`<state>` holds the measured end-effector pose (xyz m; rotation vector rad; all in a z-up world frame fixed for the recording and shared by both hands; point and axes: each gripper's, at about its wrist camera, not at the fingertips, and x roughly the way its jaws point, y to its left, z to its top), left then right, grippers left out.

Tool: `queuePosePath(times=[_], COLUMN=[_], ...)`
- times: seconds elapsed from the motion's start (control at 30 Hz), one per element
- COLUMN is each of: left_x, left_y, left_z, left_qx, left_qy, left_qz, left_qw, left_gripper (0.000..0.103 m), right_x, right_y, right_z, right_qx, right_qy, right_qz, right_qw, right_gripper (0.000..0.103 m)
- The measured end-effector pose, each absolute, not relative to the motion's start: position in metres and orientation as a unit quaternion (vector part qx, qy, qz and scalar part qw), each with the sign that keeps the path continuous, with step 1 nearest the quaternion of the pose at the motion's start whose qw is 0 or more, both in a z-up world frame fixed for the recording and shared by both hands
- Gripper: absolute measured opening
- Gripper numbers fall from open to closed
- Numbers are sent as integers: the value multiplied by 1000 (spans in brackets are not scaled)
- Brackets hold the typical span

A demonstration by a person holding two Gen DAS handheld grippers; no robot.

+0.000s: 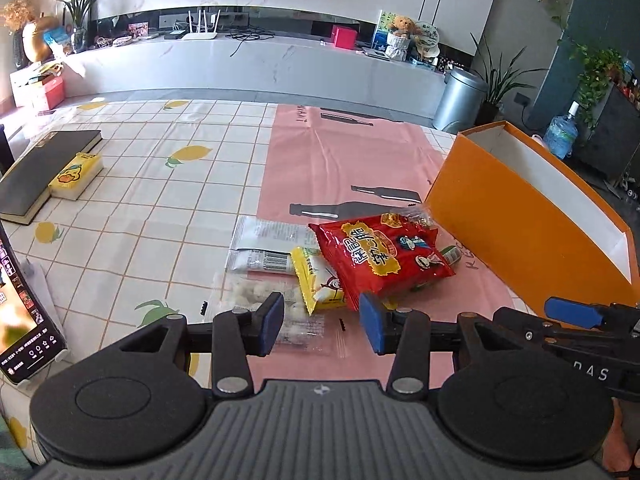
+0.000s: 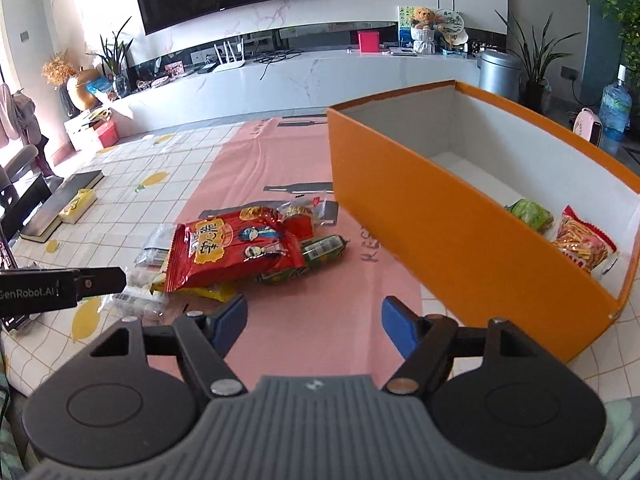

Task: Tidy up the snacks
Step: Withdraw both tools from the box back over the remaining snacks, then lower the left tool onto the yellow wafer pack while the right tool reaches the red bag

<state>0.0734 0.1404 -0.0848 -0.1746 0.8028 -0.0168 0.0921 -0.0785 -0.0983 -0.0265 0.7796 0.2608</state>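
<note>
Snack pile left on worktop [image 2: 280, 320], orange box [image 2: 460, 248] right.
Red bag [image 2: 236, 252] tops the pile. Box holds a green pack [image 2: 530, 213], possibly candy, and an orange-red pack [image 2: 584, 245]. Left gripper [image 1: 322, 322] and right gripper [image 2: 314, 322]: jaws apart, nothing between.

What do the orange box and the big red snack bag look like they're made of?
Orange box: probably stiff cardboard, matte orange outside and plain white inside; its thin, flat walls stand straight. Red snack bag: likely glossy plastic film, since it shines, wrinkles and has crimped, sealed ends.
</note>
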Motion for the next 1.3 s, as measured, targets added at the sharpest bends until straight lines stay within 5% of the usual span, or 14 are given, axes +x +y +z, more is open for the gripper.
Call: queuePosePath(times=[0.23, 0.53, 0.7, 0.8, 1.13, 1.3], left_x=[91, 132, 133, 127, 107, 102], left_y=[143, 138, 136, 132, 113, 136], left_z=[-100, -113, -121, -123, -125, -115], left_qx=[-118, -124, -131, -146, -127, -126], left_qy=[389, 402, 414, 424, 432, 405], left_qz=[-29, -51, -55, -81, -112, -51], left_qw=[913, 906, 899, 890, 886, 904], left_gripper=[47, 27, 5, 2, 8, 45], right_x=[110, 136, 142, 142, 145, 149], right_y=[-58, -49, -51, -55, -78, -69], right_z=[-115, -123, -124, -125, -124, -131], right_qx=[-48, -65, -62, -55, 43, 61], right_qy=[385, 381, 375, 377, 403, 418], right_qz=[127, 109, 105, 99, 98, 114], right_qw=[913, 916, 919, 919, 909, 899], right_gripper=[71, 70, 67, 67, 70, 77])
